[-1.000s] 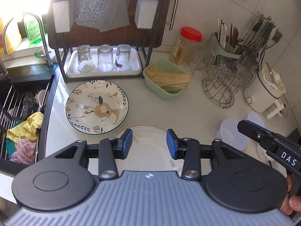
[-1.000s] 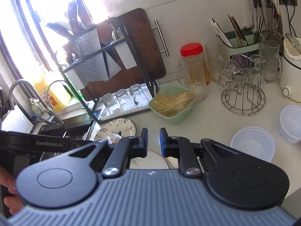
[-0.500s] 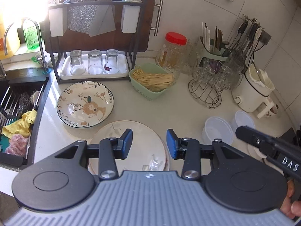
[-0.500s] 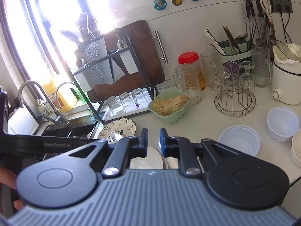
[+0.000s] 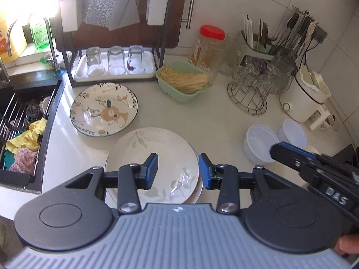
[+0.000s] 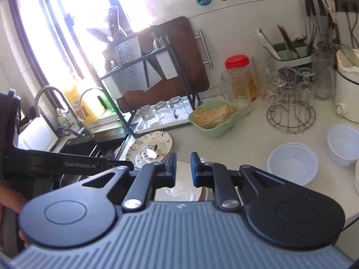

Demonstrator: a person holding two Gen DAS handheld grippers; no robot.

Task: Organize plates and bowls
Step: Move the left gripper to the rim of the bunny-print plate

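A pale plate with a faint leaf print (image 5: 157, 157) sits at the near edge of a white kitchen counter (image 5: 213, 121), resting on top of another plate whose reddish rim (image 5: 200, 190) shows along its right side. The left gripper (image 5: 178, 171) hangs over this stack, angled down, its blue-padded fingers (image 5: 152, 168) apart with nothing between them; the plate is seen below the gap. Just beyond the stack on the left, a deeper plate painted with a lion and leaves (image 5: 104, 109) lies flat, apart from the stack and close to the sink's edge.

To the right of the stack, the right gripper (image 5: 274, 151) reaches in from the near right, its tip in front of a white plastic bowl (image 5: 258, 143). In its own view the right gripper (image 6: 182, 165) shows its fingers drawn close together, only a narrow slit between the pads, holding nothing. A second white plastic bowl (image 5: 294, 132) stands just right of the first.

Farther back, a green basket of dry noodles (image 5: 182, 80) sits mid-counter, with a red-lidded glass jar (image 5: 207, 49) behind it and a wire stand hung with glass cups (image 5: 251, 89) to the right. At far left a black rack holds a white tray with three upturned glasses (image 5: 115, 61). A white cooker (image 5: 303, 98) stands at far right. The sink (image 5: 24, 121) on the left holds a yellow cloth (image 5: 29, 136).
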